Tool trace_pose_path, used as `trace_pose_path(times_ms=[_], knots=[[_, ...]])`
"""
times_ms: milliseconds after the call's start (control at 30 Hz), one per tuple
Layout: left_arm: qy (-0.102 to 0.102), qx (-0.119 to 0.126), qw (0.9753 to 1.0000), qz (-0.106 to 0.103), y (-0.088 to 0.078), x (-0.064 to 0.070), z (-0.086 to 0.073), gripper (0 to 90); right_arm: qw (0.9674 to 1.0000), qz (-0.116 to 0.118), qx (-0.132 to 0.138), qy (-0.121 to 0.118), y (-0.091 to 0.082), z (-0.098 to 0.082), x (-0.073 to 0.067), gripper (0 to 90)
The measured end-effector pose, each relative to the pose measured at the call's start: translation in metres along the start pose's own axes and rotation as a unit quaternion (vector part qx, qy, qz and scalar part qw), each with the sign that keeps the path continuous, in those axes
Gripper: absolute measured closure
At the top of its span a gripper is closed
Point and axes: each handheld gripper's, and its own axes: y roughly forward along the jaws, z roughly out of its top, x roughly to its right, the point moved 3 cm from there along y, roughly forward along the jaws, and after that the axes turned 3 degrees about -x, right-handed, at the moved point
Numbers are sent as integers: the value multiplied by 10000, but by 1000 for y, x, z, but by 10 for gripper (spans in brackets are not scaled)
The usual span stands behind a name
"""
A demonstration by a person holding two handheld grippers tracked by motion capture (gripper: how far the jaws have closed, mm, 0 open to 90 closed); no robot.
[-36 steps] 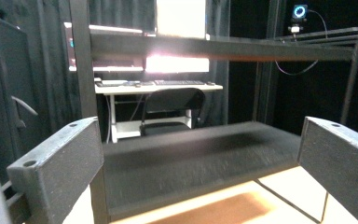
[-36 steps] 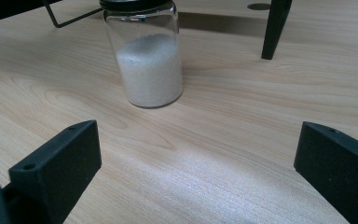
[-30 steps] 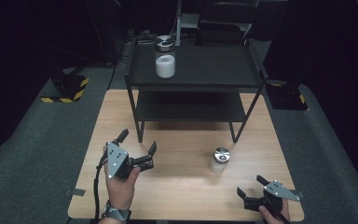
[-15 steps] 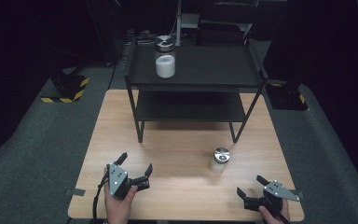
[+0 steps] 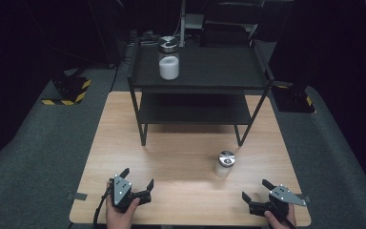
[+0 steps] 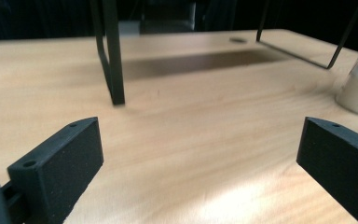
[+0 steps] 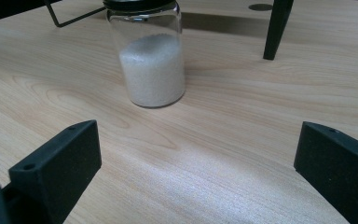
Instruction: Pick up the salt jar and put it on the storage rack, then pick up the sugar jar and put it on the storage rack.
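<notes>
A wooden counter [image 5: 138, 143] is surrounded by grey carpeted floor [image 5: 33, 143]. A black two-tier shelf [image 5: 219, 71] is set on it; darkness lies beyond.

jar [image 7: 151, 70] upright on table [image 7: 242, 140] | tool [image 7: 198, 172] jaws wide apart

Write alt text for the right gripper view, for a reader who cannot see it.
A glass jar partly filled with white powder stands upright on a light wooden table, ahead of the open right gripper and apart from its two black jaws. A black shelf leg stands behind it.
</notes>
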Motion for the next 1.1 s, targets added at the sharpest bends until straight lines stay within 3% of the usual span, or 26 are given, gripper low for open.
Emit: trace_pose_path(times_ms=[167,400,500,633,700,767,867,1033,1100], knots=[[37,-274,9996,57,-2,1,0,8,10000,-37,42,78,-2,-2,-1,2],[284,-555,9980,97,-1,4,5,9,10000,-58,-1,78,-1,-1,-2,3],[446,-828,9955,72,0,8,11,9,9999,-97,27,56,-2,-2,-5,2],[540,-935,9941,96,2,10,13,10,10000,-88,-11,43,-1,-1,-5,3],[490,-932,9944,47,2,8,13,10,9999,-97,14,39,-2,-1,-5,3],[282,-917,9954,-55,4,3,14,9,9999,-121,42,69,-3,-3,-6,2],[82,-1075,9941,-106,9,-2,19,9,9999,-131,17,99,-3,-2,-6,2],[43,-877,9957,-291,2,-9,12,9,9999,-111,-62,28,-2,0,-6,3],[259,-953,9948,-239,2,-5,14,8,9999,-108,-101,73,-1,2,-6,3]])
